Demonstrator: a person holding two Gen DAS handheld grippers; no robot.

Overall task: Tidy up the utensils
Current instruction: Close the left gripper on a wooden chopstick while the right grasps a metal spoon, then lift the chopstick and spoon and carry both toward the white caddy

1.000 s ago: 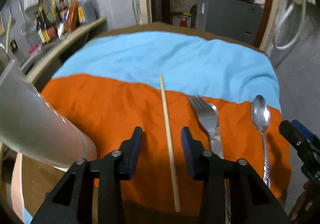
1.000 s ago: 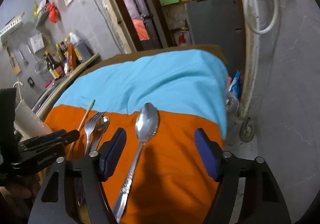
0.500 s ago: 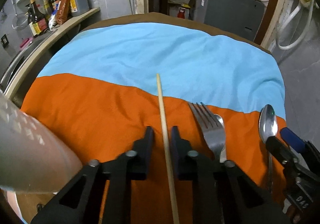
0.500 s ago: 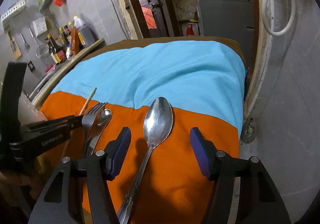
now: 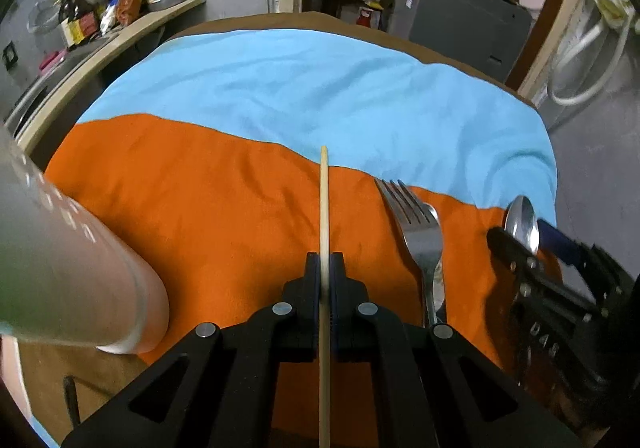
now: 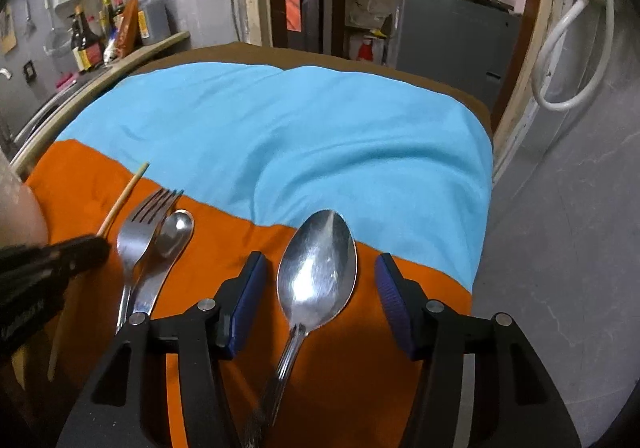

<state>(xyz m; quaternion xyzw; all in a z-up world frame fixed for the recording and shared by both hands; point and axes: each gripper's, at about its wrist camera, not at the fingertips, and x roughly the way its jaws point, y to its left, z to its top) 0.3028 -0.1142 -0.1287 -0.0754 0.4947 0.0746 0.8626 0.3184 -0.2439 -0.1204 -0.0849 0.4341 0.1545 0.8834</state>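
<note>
Wooden chopstick [image 5: 324, 208] lies on the orange cloth [image 5: 224, 208] w/ my left gripper [image 5: 325, 268] clenched on its mid-shaft. I'd lift straight up, keep it level, then tip it toward the cup [image 5: 68, 280]. Right gripper [image 6: 318, 284] is closing around the big spoon [image 6: 318, 272], pads not touching yet. A sec ago the left jaws stood wide apart.

I see dim indoor light, strong fisheye bending with black corners, glare on the big spoon [image 6: 318, 272], and a blurred near-left frosted cup [image 5: 68, 280]; the far room stays murky.
</note>
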